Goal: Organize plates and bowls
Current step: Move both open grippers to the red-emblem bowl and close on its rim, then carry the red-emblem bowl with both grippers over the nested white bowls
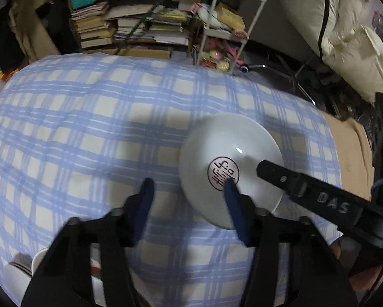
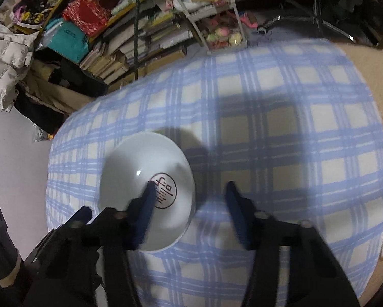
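Observation:
A white bowl [image 1: 227, 153] with a red round mark inside sits on the blue checked cloth [image 1: 89, 117]. My left gripper [image 1: 189, 186] is open above the cloth, its right finger over the bowl's near side. The right gripper's black finger [image 1: 276, 174] reaches into the bowl from the right. In the right wrist view the same bowl [image 2: 140, 163] lies at the lower left; my right gripper [image 2: 190, 192] is open, with its left finger [image 2: 148, 202] over the bowl's inside and its right finger [image 2: 236, 204] outside the rim. More white dishes [image 1: 38, 261] show at the lower left.
The cloth-covered table [image 2: 281, 117] ends in a bare tan edge [image 1: 350, 148] at the right. Behind it stand a cluttered bookshelf [image 1: 130, 18], a white wire rack [image 1: 227, 23] and pale cushions [image 1: 350, 38].

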`<state>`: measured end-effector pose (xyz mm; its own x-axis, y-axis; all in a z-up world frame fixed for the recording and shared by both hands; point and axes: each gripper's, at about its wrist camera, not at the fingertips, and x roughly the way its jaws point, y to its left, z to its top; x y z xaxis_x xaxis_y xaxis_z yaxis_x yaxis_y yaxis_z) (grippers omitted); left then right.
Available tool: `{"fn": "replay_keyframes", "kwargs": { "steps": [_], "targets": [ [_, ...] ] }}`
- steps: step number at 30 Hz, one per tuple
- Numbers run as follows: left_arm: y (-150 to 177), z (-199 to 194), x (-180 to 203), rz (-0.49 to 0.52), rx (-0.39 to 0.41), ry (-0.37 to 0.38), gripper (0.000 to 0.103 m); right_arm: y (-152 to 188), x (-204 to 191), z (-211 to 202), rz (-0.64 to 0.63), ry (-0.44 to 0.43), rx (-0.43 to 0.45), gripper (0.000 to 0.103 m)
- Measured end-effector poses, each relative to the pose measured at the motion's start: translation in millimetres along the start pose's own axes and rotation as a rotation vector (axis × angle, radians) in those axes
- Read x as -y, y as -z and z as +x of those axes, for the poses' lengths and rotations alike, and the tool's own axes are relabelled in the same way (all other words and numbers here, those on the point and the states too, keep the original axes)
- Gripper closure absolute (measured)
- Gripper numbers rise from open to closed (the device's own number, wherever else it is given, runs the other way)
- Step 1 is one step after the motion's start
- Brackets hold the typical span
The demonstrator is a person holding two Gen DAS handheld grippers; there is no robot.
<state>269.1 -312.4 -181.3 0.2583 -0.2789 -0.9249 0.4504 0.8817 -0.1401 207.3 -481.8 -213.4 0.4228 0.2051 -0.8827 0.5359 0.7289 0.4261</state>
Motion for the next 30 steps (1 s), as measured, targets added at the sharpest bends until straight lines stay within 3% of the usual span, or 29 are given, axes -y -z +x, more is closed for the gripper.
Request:
{"fn": "replay_keyframes", "kwargs": {
  "steps": [2, 4, 6, 9, 12, 17, 24, 30],
  "targets": [
    [-0.3, 4.6, 2.4, 0.008, 0.001, -0.013, 0.067, 0.3, 3.1, 9.8, 0.011, -0.011, -0.029, 0.068],
    [-1.2, 9.0, 4.2, 0.014, 0.004, -0.019, 0.085, 2.5, 4.2, 18.5, 0.016, -0.025, -0.054, 0.077],
    [-1.2, 14.2, 4.5, 0.023, -0.009, -0.039, 0.091, 4.6, 4.4, 27.3, 0.020, -0.039, -0.075, 0.081],
    [-1.5, 15.3, 3.7, 0.024, -0.017, -0.057, 0.092, 8.9, 0.5, 31.5, -0.003, -0.049, -0.074, 0.086],
    [-1.2, 12.0, 2.0, 0.023, -0.028, -0.064, 0.092, 13.7, -9.1, 25.4, -0.067, -0.016, -0.058, 0.086],
    [6.1, -4.4, -1.4, 0.034, -0.016, -0.091, 0.092, 23.1, -20.3, 9.5, -0.108, -0.035, -0.046, 0.086],
    [21.7, -47.5, -14.0, 0.027, 0.036, -0.065, 0.091, 39.1, -40.2, -27.5, -0.185, -0.080, -0.003, 0.085],
    [41.1, -80.9, -27.3, 0.023, 0.075, -0.096, 0.091, 58.1, -58.9, -47.1, -0.230, -0.122, 0.005, 0.085]
  ]
}}
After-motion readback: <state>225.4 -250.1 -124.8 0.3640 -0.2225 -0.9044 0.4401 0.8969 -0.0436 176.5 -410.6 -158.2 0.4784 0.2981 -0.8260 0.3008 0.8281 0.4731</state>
